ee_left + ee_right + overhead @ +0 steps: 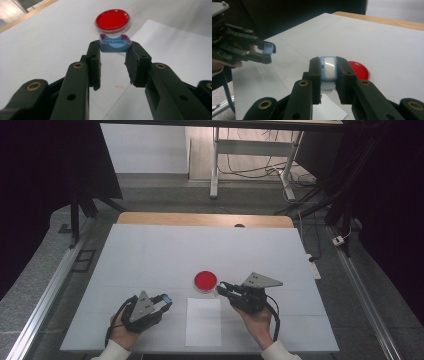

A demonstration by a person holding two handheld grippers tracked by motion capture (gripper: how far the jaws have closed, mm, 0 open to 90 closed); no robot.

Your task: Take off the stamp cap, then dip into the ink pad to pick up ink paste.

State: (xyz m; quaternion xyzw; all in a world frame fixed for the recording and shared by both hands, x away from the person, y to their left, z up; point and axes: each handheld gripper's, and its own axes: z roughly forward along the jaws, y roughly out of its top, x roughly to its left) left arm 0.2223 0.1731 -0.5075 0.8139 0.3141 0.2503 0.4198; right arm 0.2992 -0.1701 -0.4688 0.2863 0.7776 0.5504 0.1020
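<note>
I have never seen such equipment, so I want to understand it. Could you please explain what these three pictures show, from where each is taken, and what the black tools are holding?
No robot here: a person holds a hand tool with two black jaws in each hand. The high view looks down from above on a white table. The left gripper and right gripper each carry a camera looking along their own jaws; those give the other two pictures. On the table lie a round red dish and a white sheet of paper. The left gripper is shut on a small blue cap. The right gripper is shut on a light blue and white piece, held beside the dish. What that piece is, I cannot tell.
</note>
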